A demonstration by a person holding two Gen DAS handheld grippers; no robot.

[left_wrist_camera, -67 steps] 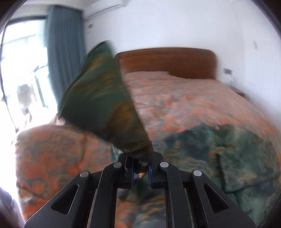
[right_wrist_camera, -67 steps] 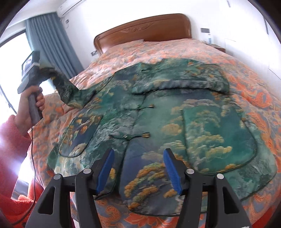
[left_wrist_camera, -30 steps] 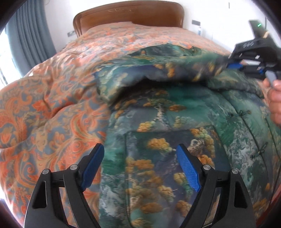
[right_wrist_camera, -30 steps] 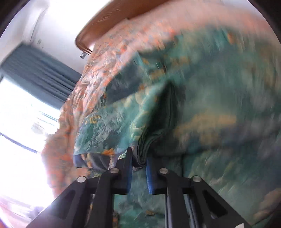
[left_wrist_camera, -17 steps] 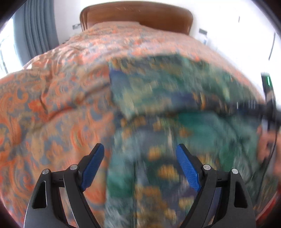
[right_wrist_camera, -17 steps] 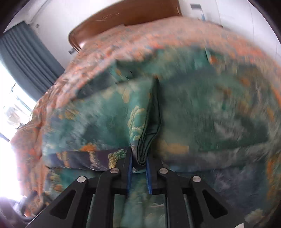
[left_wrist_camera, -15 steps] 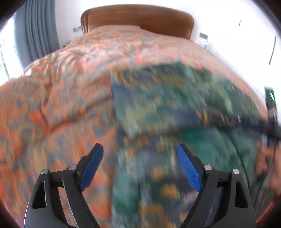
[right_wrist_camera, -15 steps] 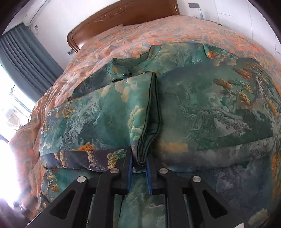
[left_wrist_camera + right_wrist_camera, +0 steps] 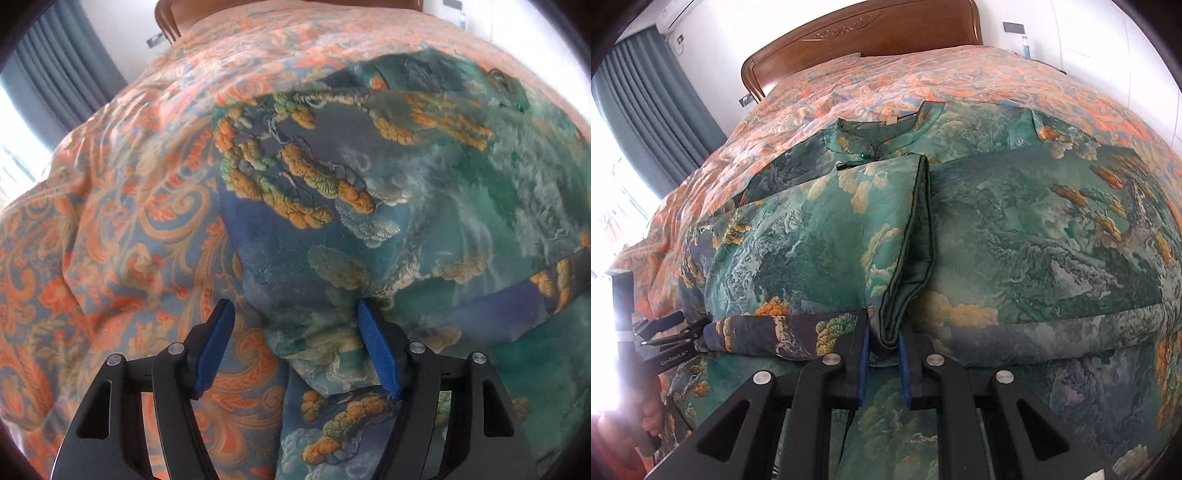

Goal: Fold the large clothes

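A large green padded jacket (image 9: 1015, 229) with a tree and cloud print lies on the bed, collar toward the headboard, both sleeves folded across its chest. My right gripper (image 9: 882, 343) is shut on the cuff of the left sleeve (image 9: 905, 295) at the jacket's middle. My left gripper (image 9: 295, 332) is open, its blue pads straddling the folded outer edge of that sleeve (image 9: 314, 240) without closing on it. The left gripper also shows at the left edge of the right wrist view (image 9: 665, 328).
The orange and blue patterned bedspread (image 9: 129, 240) covers the bed around the jacket. A wooden headboard (image 9: 868, 33) stands at the far end. Dark curtains (image 9: 653, 110) and a bright window are on the left.
My left gripper has let go of the sleeve, opened, and come down low over the sleeve's folded left edge. My right gripper took the cuff and has held it still for the last half second.
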